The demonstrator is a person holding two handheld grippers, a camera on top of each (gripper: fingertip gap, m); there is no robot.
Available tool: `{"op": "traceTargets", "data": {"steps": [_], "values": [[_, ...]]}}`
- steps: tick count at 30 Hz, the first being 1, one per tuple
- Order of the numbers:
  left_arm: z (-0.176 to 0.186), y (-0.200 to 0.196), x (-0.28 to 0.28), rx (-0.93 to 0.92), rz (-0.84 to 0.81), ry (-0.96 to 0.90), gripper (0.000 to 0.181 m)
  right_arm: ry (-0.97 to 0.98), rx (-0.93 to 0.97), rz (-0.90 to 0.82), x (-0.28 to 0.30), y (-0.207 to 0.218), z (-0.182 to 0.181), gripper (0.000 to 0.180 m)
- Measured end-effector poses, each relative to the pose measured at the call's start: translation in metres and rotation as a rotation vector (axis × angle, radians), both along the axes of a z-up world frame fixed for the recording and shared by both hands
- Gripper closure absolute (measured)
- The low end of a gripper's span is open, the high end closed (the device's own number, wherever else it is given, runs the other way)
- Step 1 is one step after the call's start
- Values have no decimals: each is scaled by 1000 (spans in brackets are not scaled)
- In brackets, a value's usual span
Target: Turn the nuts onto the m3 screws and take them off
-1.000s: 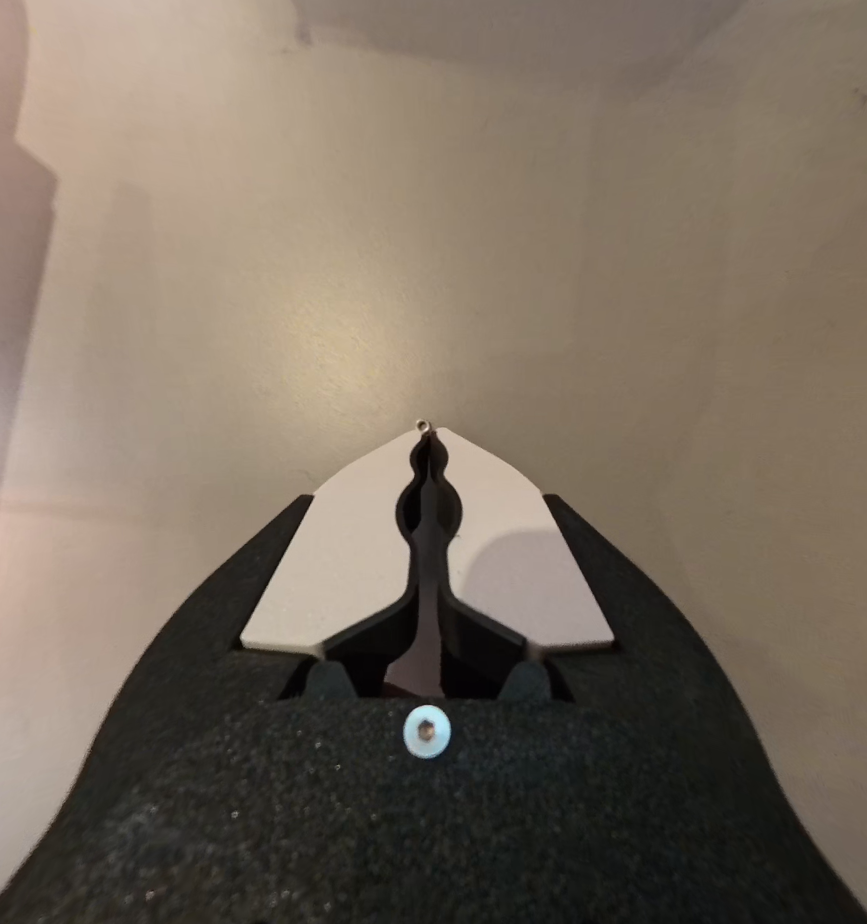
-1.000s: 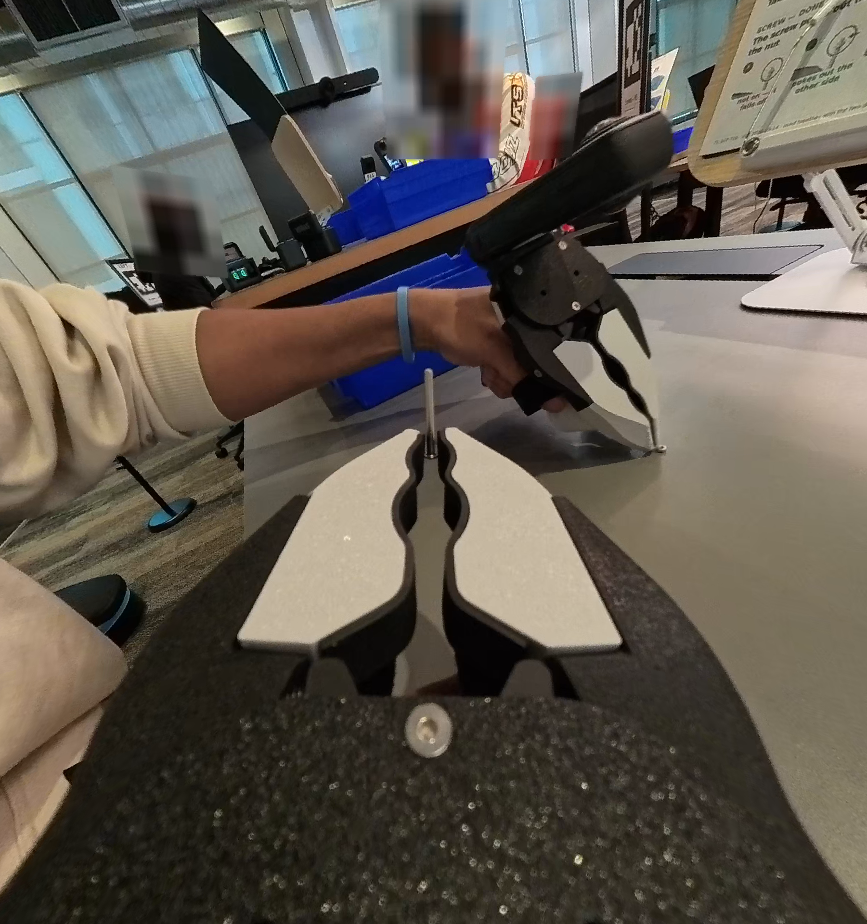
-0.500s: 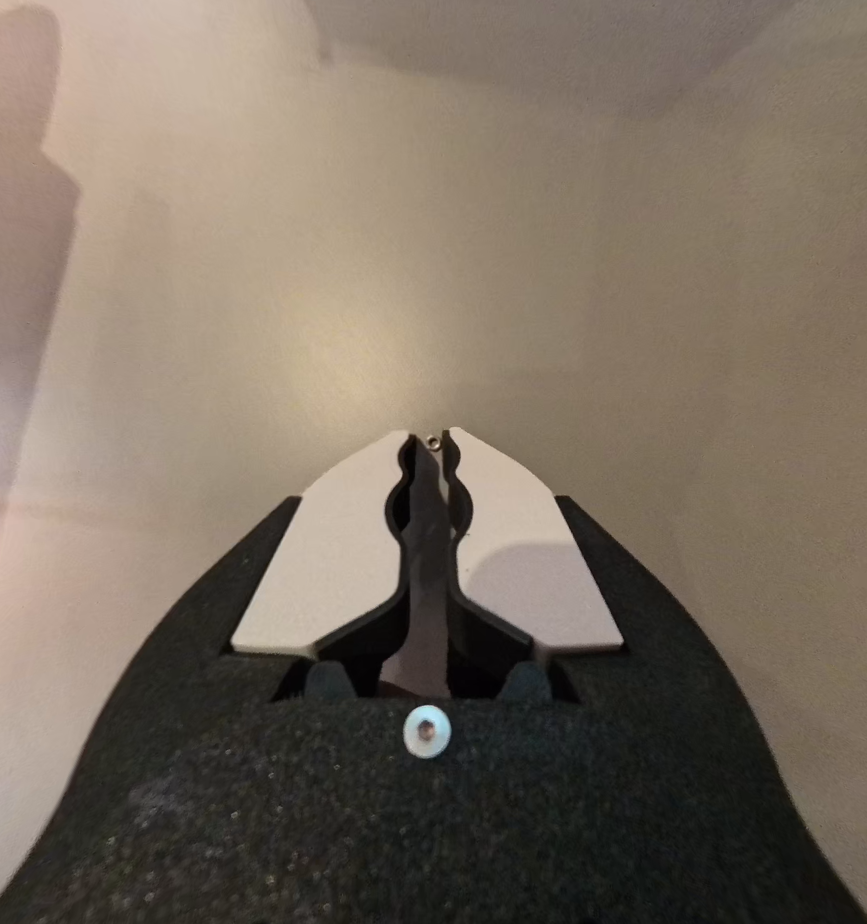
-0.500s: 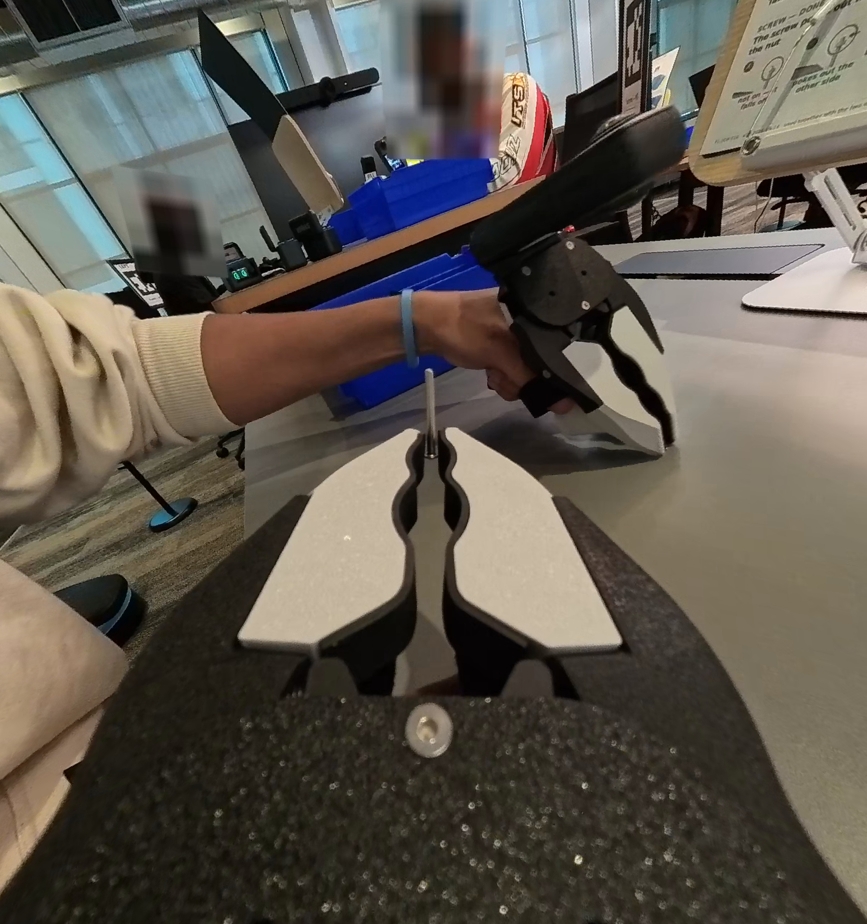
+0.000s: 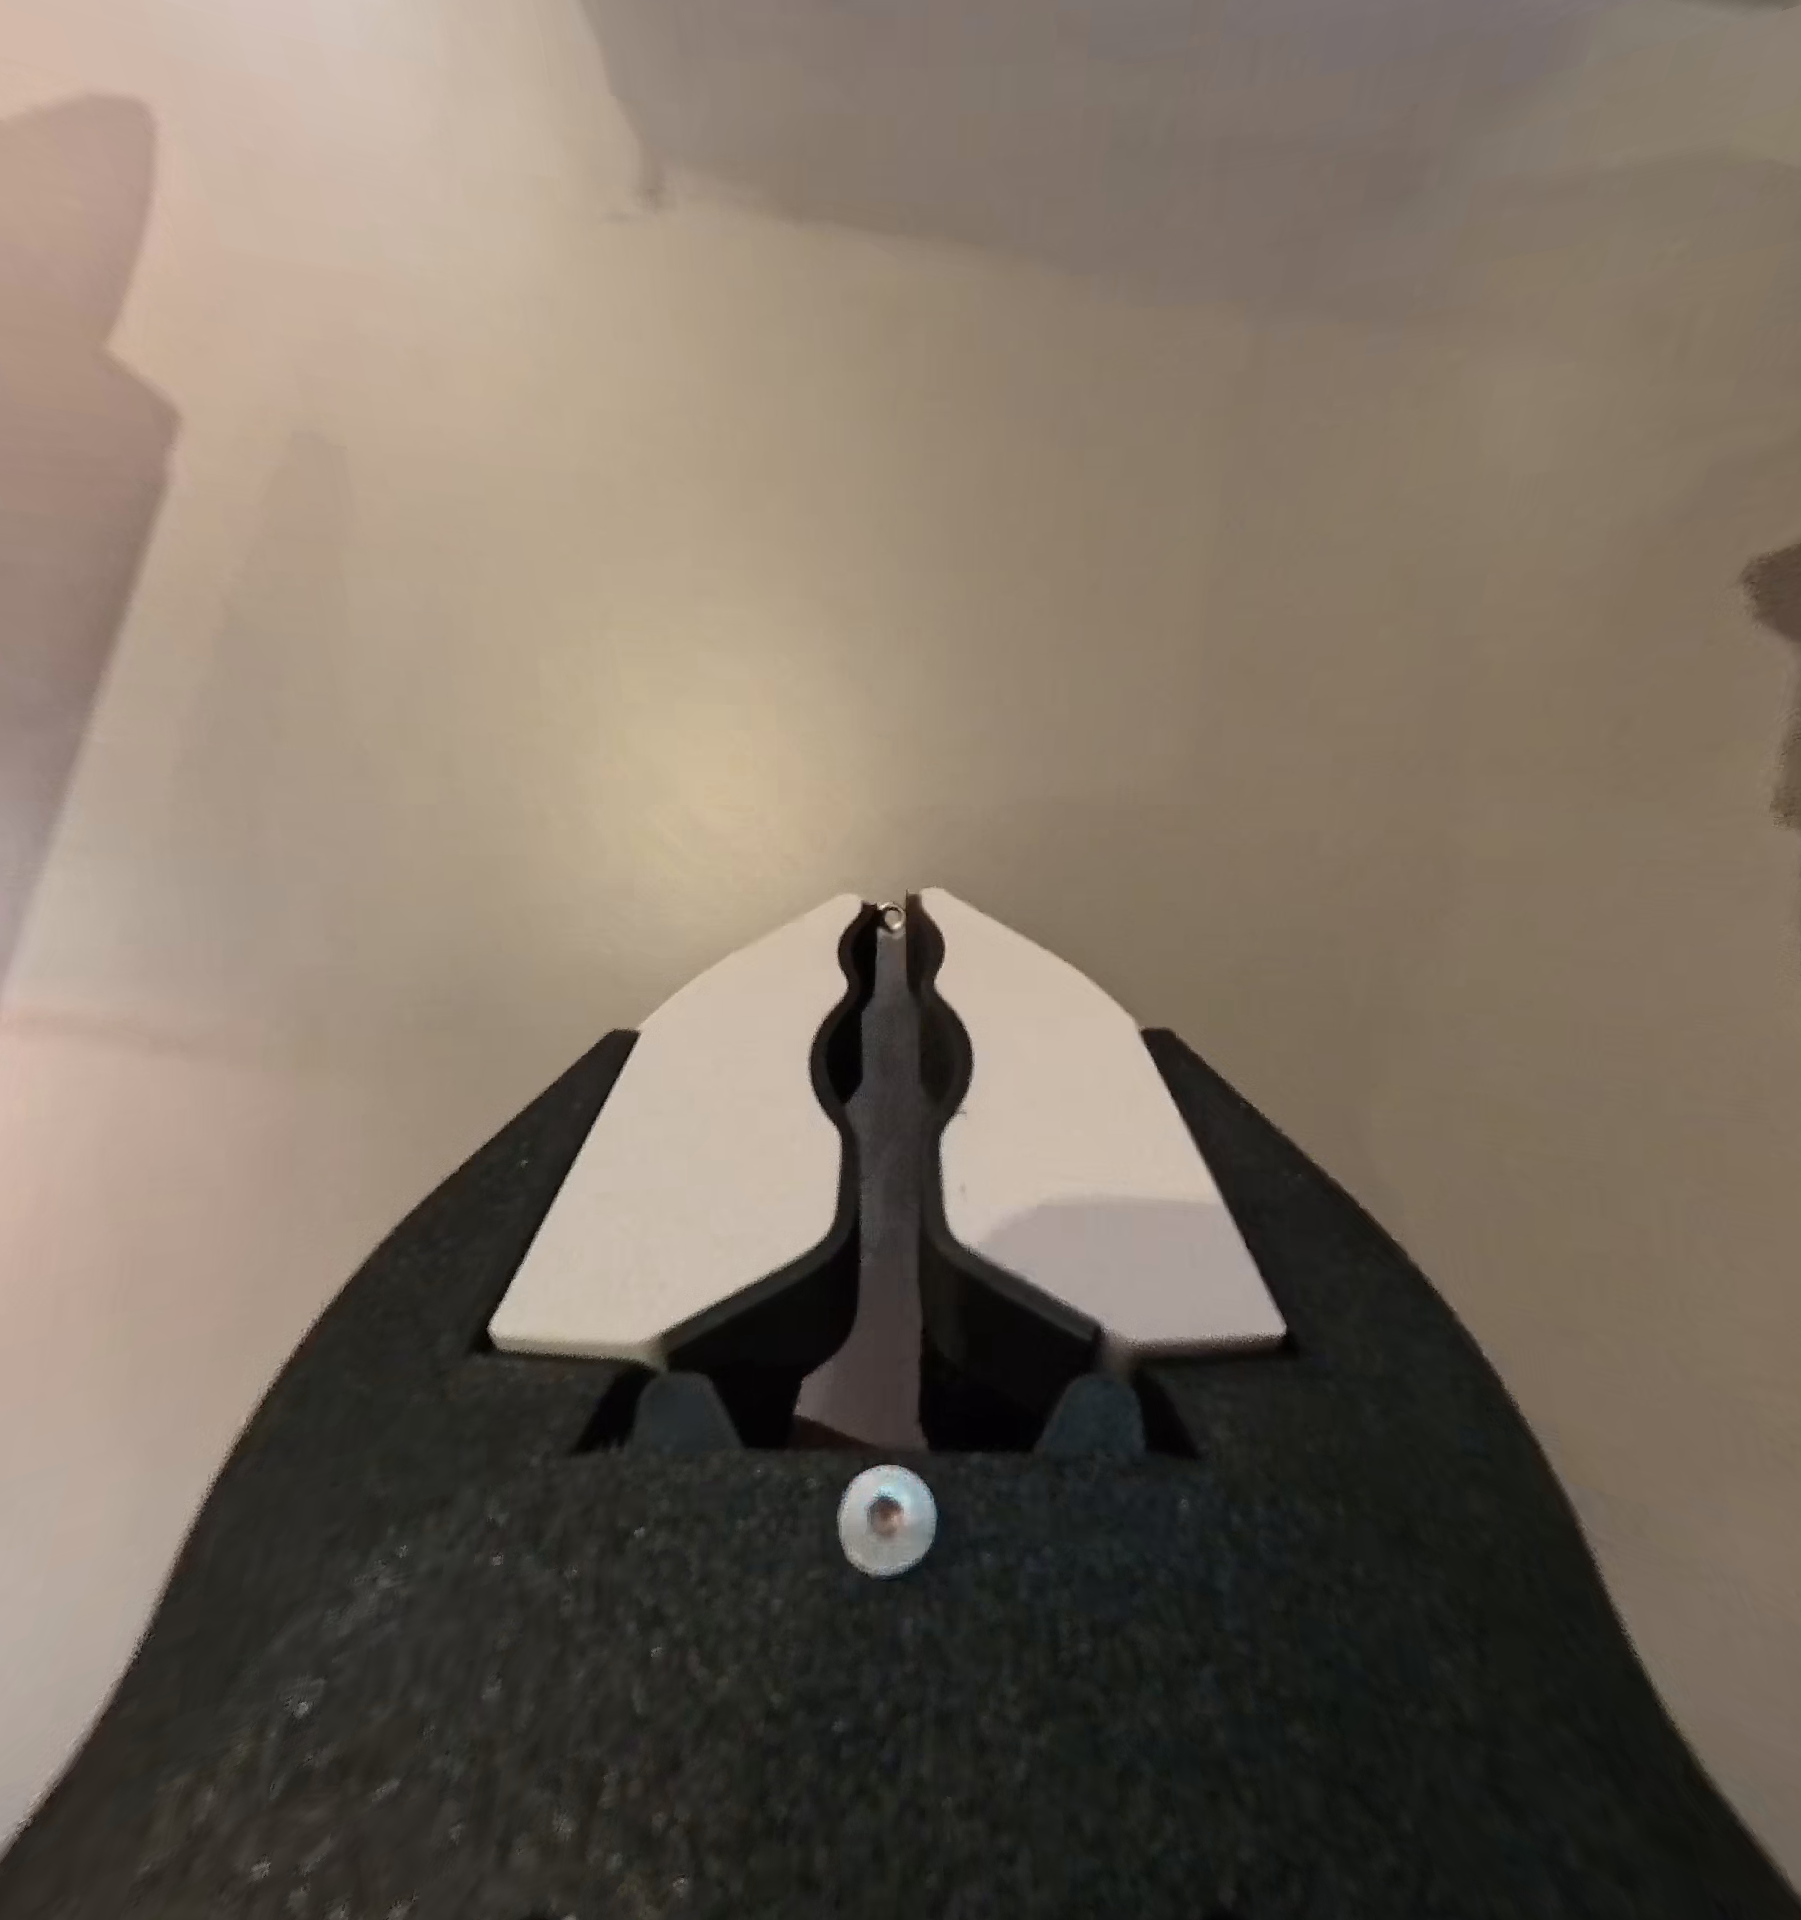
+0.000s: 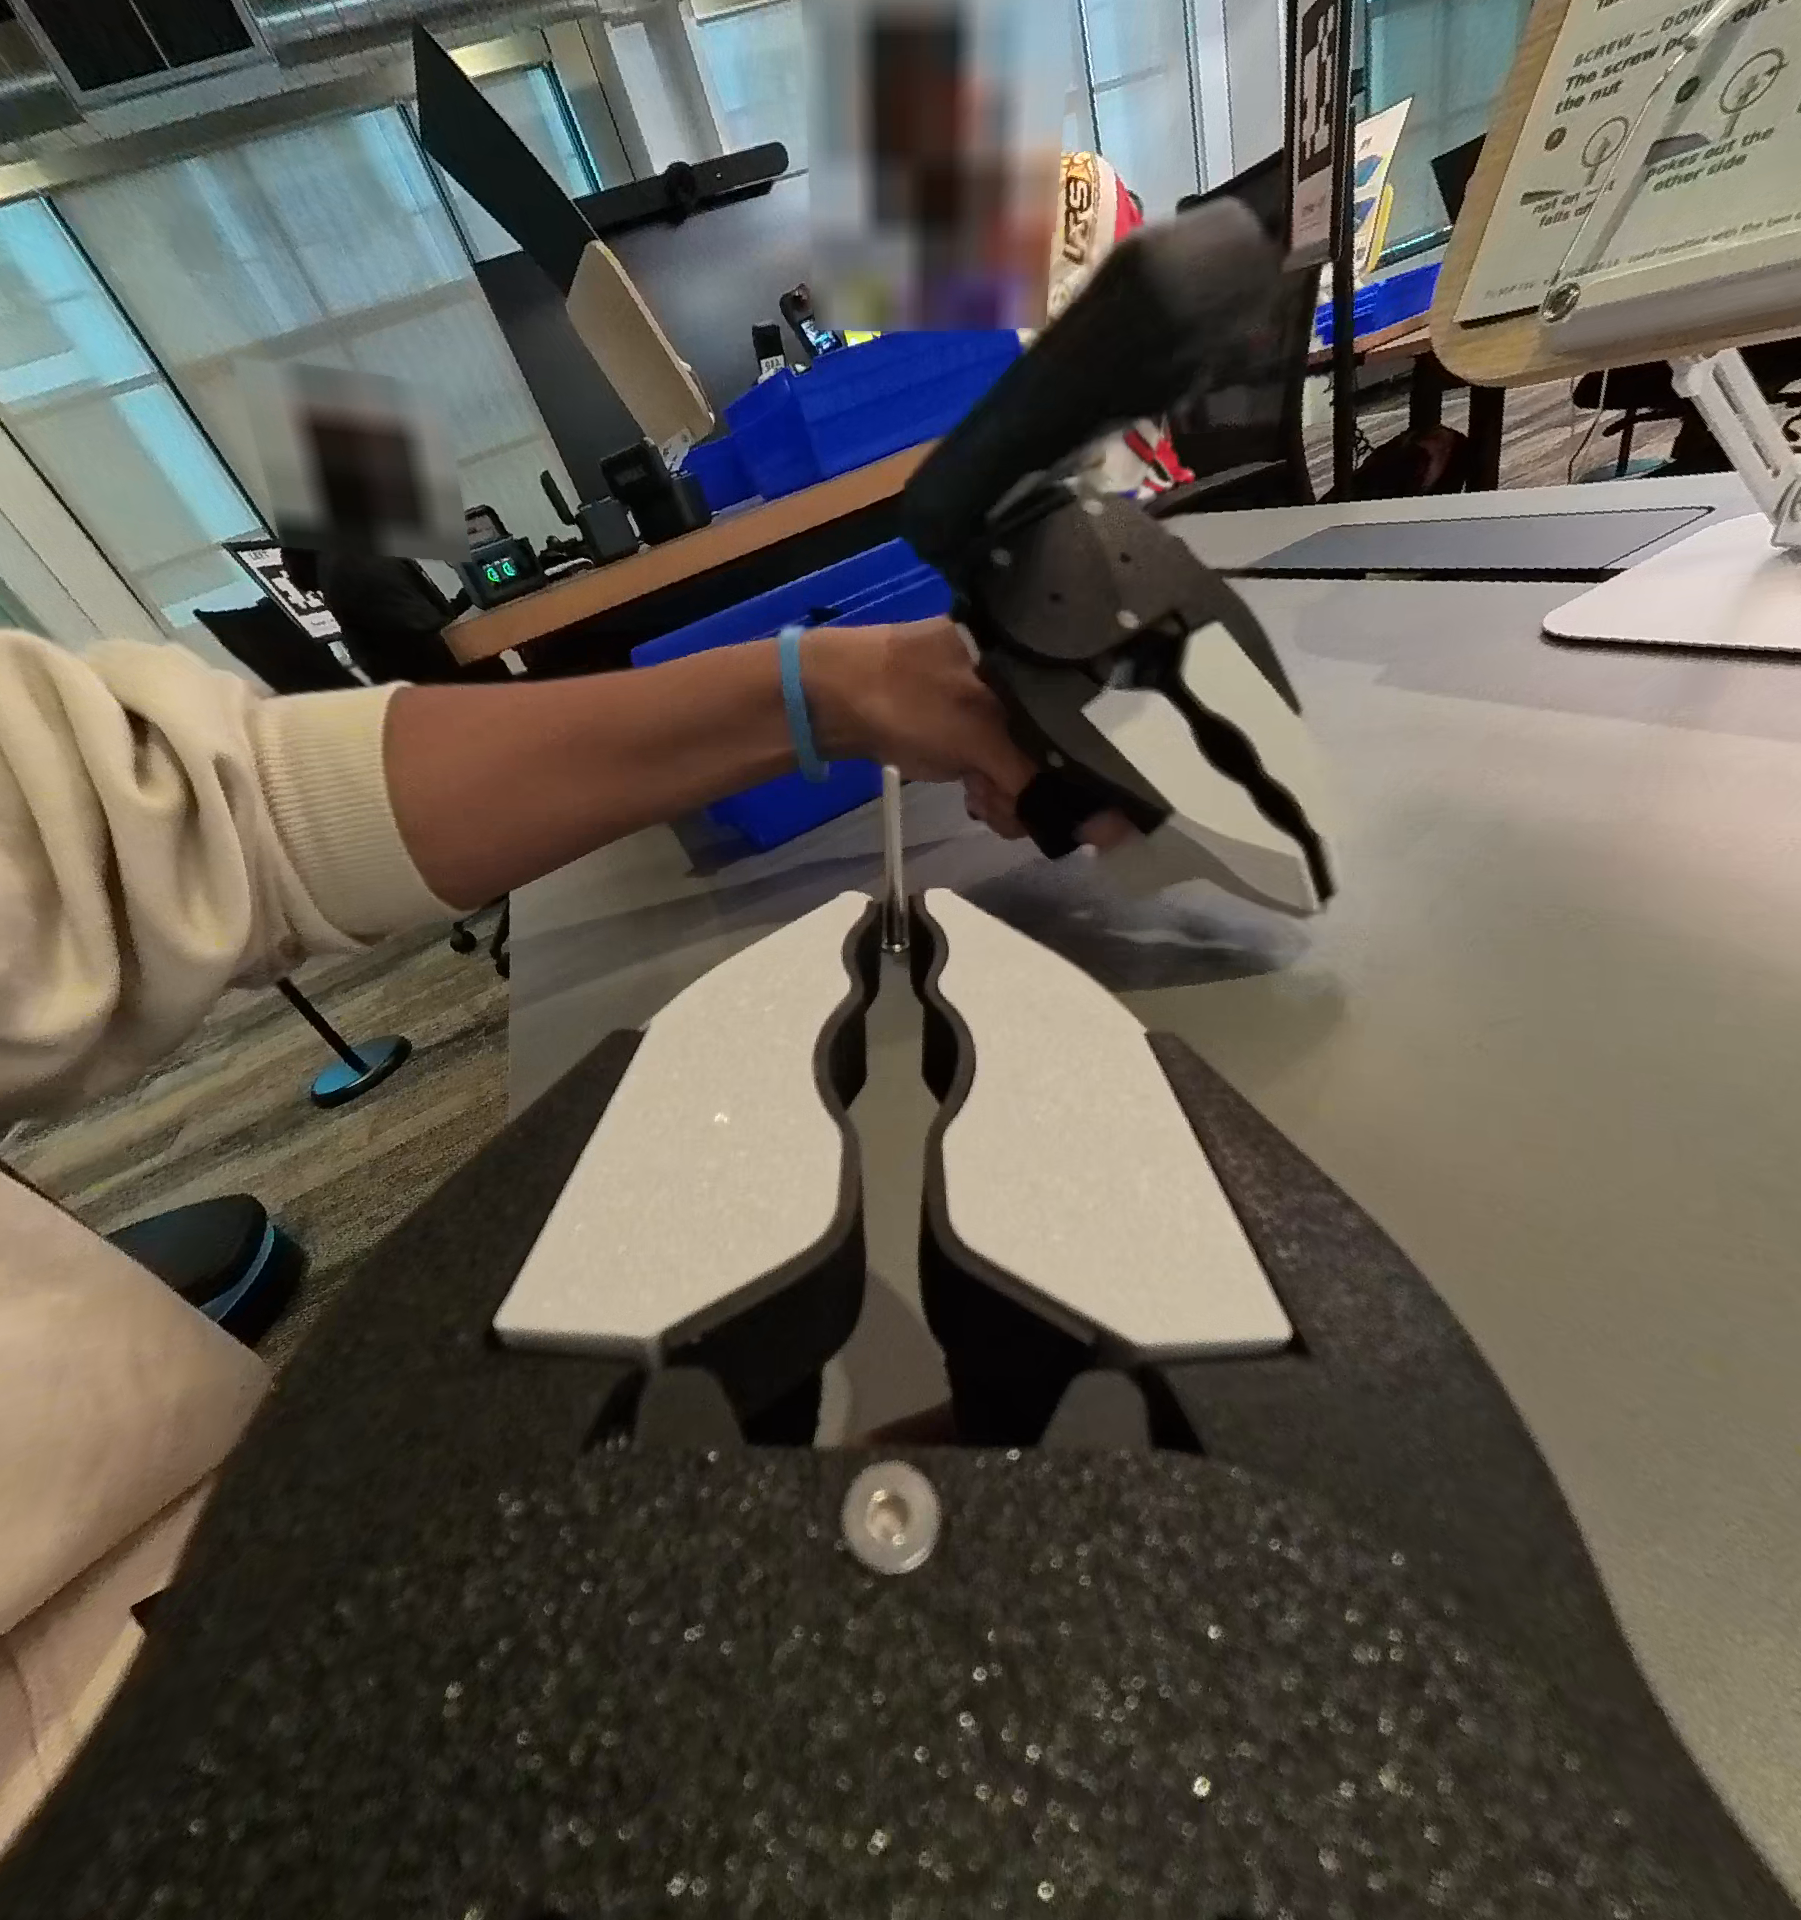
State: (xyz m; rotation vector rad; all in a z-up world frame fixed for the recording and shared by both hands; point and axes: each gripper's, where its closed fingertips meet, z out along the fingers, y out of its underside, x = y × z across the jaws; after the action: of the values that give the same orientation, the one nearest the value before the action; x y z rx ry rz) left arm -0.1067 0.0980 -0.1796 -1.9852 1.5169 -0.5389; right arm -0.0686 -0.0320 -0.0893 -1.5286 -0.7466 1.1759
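Note:
In the left wrist view my left gripper is shut on a tiny silver nut, pinched at the very fingertips above the plain grey table. In the right wrist view my right gripper is shut on a thin silver m3 screw that stands upright out of the fingertips. The left gripper also shows in the right wrist view, held by a hand, tips pointing down just above the table, to the right of the screw and beyond it.
A grey table runs right. A white stand with an instruction board stands at the back right, a dark mat beside it. Blue bins lie beyond the table's left edge. Across from one pair of fingers to the other is roughly 15 cm.
My left gripper opened around the nut on the table, then closed on it and lifted it off the surface. My right gripper kept the screw still.

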Motion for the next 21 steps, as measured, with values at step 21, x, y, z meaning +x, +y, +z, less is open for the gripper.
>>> {"op": "traceTargets", "data": {"steps": [21], "values": [[133,-123,-6,75,-284,-129,176,-260,161,177,-43,4,8,175]]}}
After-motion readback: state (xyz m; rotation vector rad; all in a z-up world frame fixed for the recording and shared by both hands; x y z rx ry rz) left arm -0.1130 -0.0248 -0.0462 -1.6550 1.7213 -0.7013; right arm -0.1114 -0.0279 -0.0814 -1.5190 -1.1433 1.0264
